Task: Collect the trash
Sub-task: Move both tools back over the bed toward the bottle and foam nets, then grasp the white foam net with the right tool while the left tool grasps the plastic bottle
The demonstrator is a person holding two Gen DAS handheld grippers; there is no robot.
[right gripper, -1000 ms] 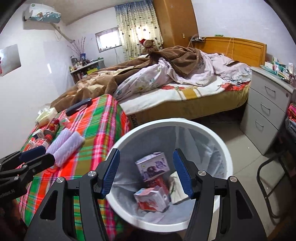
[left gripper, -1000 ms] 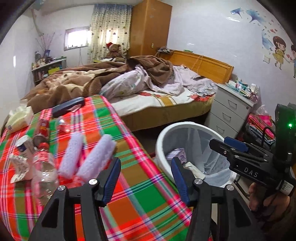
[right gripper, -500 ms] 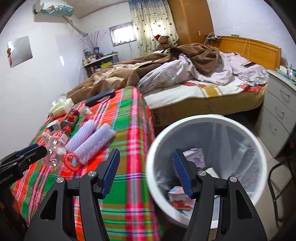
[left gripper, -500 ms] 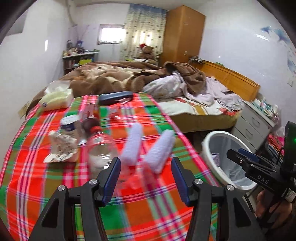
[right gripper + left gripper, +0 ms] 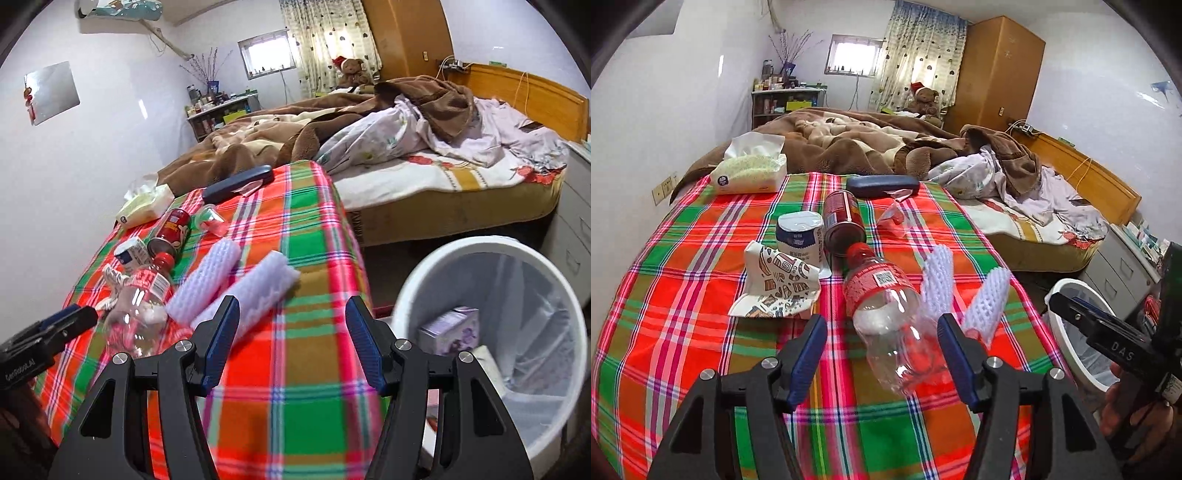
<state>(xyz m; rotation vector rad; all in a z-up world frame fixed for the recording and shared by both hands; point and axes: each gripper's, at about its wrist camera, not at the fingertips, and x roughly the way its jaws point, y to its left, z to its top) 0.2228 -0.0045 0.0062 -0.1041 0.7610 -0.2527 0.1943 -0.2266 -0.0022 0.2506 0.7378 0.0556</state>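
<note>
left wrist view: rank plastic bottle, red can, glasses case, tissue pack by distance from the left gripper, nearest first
1. plastic bottle, lying between the opening jaws of the left gripper
2. red can, on its side just past the bottle cap
3. glasses case, at the table's far edge
4. tissue pack, far left corner

Setting: home bedroom. Evidence: double bed [image 5: 443, 177] with wooden headboard [image 5: 524, 92], rumpled brown blanket [image 5: 849, 144] and pale sheets; teddy bear [image 5: 923, 99] against patterned curtains [image 5: 916, 55]; wooden wardrobe [image 5: 993, 70]; cluttered shelf [image 5: 783, 99] under a small window [image 5: 853, 55]; drawer unit [image 5: 1123, 266] at the bedside.
</note>
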